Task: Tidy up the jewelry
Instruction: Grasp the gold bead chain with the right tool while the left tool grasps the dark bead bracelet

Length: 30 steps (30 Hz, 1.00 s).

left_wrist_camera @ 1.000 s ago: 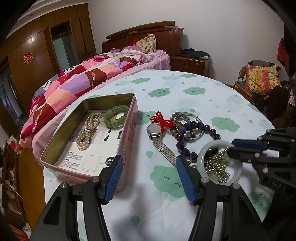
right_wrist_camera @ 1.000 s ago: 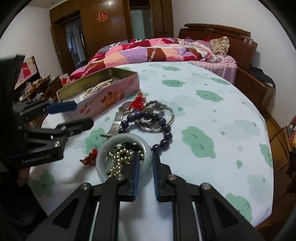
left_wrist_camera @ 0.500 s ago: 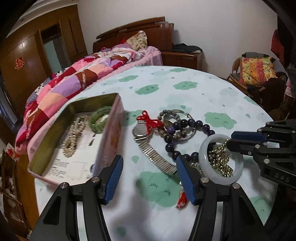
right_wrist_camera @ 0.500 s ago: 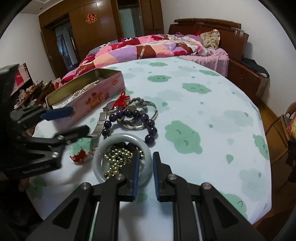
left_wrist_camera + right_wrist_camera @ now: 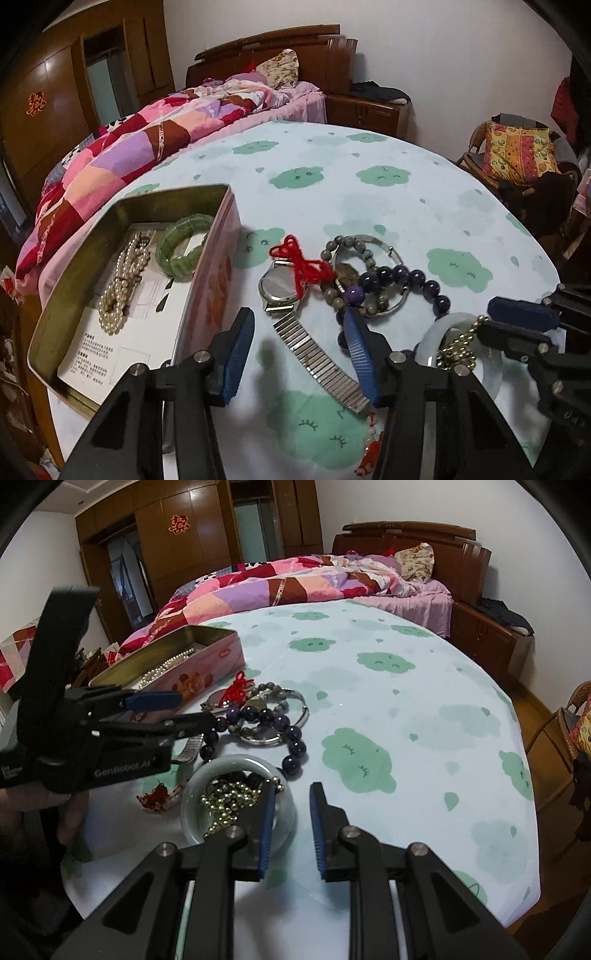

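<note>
- We are working in a bedroom, at a round table under a pale cloth printed with green clouds, a quilted bed and dark wooden wardrobes standing behind it.
- Our right gripper is hanging part-open and holding nothing; its left finger is lying over the rim of the pale jade bangle, just beside the gold bead chain heaped inside that ring.
- Our left gripper is gaping wide and empty above the wristwatch, its metal strap running between the fingers.
- Done so far, we are judging: a pearl strand and a green segmented bracelet are lying in the pink tin.
- Left to do (most of it): the watch, red string bow, purple bead bracelet, grey bead bracelet, silver hoop, bangle, chain and a small red charm are all lying on the cloth, near but outside the tin.
- Writing: "GenRobot.AI" is showing on the left gripper's body in the right view; a red double-happiness character is hanging on the wardrobe; the printed sheet lining the tin is too small to read.
</note>
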Motion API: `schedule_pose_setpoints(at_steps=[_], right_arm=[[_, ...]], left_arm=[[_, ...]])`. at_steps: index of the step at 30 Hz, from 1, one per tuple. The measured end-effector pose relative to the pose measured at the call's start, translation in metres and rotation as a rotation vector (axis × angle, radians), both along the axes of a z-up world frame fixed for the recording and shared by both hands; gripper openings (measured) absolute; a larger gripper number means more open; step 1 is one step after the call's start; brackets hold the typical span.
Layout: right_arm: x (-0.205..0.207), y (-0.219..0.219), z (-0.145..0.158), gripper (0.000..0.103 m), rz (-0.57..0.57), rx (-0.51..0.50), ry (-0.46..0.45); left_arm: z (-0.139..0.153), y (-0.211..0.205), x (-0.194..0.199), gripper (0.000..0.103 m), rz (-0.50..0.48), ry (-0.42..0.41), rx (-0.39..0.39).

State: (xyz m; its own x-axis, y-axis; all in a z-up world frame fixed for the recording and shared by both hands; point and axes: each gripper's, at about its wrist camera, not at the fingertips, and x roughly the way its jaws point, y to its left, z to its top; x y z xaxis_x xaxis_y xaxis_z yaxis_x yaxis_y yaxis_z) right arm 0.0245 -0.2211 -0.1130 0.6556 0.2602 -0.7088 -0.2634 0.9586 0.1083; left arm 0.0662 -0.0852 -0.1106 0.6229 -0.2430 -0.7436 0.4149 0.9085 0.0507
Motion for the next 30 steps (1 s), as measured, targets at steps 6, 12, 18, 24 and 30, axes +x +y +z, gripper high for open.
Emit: schedule_pose_setpoints(at_steps=[6,12,18,24,30], right_arm=[[0.001,-0.002,-0.001,0.027,-0.012,0.003,-0.002],[0.002,-0.008,0.000,0.038,-0.032,0.010,-0.006],[0.002,-0.015,0.002,0.041,-0.065,0.015,-0.017],[0.000,-0.012,0.006,0.038,-0.029,0.033,-0.010],[-0.006,0.013,0.008,0.026,0.089,0.044,0.006]], left_arm=[[-0.005,-0.022,-0.002,0.025,-0.086,0.011,0.037],[-0.001,-0.023,-0.002,0.013,-0.128,0.032,-0.001],[0.045,-0.002,-0.019,0.013,-0.133,-0.049,-0.118],[0.069,0.018,-0.023,0.013,-0.086,-0.098,-0.158],[0.075,0.031,-0.023,0.013,-0.058,-0.117,-0.178]])
